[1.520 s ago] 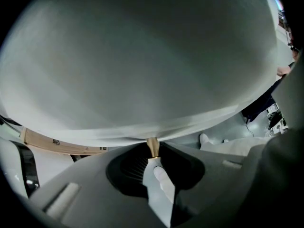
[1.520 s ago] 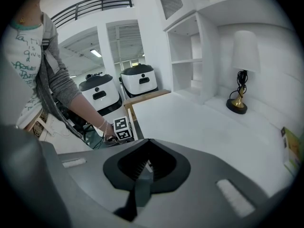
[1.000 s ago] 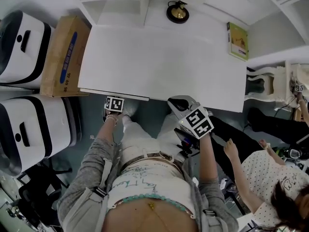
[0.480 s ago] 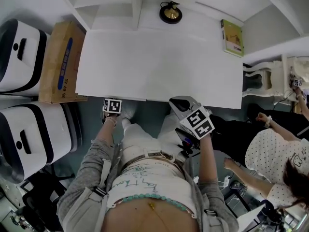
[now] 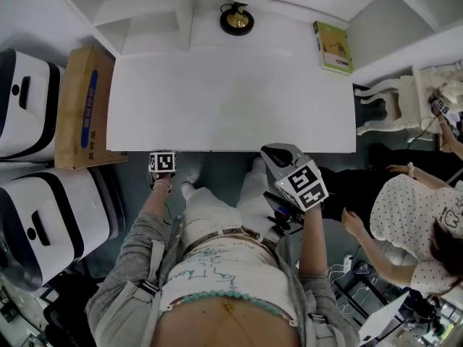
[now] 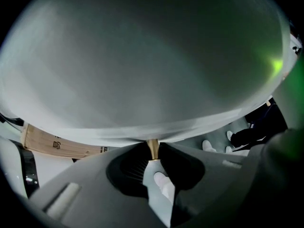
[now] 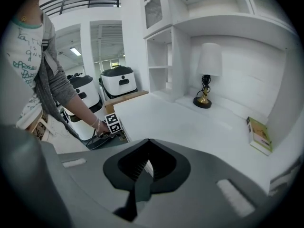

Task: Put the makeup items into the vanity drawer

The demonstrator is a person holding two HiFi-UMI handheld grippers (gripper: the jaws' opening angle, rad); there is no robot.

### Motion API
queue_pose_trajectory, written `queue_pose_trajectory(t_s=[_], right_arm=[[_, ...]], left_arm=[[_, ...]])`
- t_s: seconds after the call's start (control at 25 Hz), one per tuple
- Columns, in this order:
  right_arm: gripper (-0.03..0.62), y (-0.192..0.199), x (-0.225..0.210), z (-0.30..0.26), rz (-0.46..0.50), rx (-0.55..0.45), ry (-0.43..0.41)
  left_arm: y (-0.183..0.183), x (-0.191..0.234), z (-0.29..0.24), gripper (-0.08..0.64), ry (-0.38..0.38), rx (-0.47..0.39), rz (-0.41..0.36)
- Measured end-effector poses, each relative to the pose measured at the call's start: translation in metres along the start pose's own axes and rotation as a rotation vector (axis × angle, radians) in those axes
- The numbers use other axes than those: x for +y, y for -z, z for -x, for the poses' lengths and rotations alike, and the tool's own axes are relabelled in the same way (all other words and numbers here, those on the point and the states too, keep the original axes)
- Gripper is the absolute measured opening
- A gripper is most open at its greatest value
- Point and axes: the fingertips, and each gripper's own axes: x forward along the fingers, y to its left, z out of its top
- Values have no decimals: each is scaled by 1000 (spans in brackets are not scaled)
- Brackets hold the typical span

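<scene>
The white bench [image 5: 231, 92] fills the upper middle of the head view, its top bare across the centre. Two white units stand off its left side, one at the upper left [image 5: 29, 100] and one at the lower left [image 5: 51, 215], with a cardboard box [image 5: 76, 107] lying between the upper one and the bench. The person [image 5: 224, 280] with the rig takes up the lower centre, facing the bench's front edge. A second person [image 5: 419, 223] sits at the lower right, and a white carved chair [image 5: 383, 107] stands just off the bench's right end.

At the back of the bench, top centre of the frame, stands a lamp [image 5: 237, 19] on a dark round base. A green book [image 5: 333, 47] lies at the back right corner.

The right gripper [image 5: 278, 156] is held at the bench's front edge, right of centre. In its own view it points across the bench top [image 7: 190, 122] toward the lamp [image 7: 208, 65] and book [image 7: 259, 134], and its fingers [image 7: 137, 167] are closed against each other.

The left gripper [image 5: 163, 163] sits at the front edge, left of centre. Its own view looks up at the white drawer front [image 6: 142, 80], and its fingers [image 6: 130, 165] are clamped on the small brass drawer knob [image 6: 152, 150] that sticks out from the lower edge.
</scene>
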Motion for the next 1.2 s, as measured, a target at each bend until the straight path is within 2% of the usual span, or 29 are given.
queue_pose_trajectory(t_s=[0.16, 0.44, 0.6, 0.8, 0.96, 1.08, 1.2], right_arm=[[29, 9, -5, 12, -24, -3, 40], [29, 20, -10, 28, -50, -13, 94], [29, 27, -17, 41, -59, -14, 130], [29, 23, -26, 51, -68, -63, 167], [29, 21, -32, 55, -81, -93, 170], [29, 19, -35, 56, -75, -100, 164], [29, 18, -37, 53, -75, -102, 157]], left_arm=[[-5, 7, -1, 78, -37, -13, 23], [-7, 11, -2, 78, -50, -9, 10], [-6, 2, -3, 81, -17, -1, 1], [-2, 3, 3, 123, -45, 4, -15], [8, 9, 15, 135, -89, -7, 38], [27, 9, 19, 135, -103, 23, 39], [34, 8, 26, 136, -104, 11, 44]])
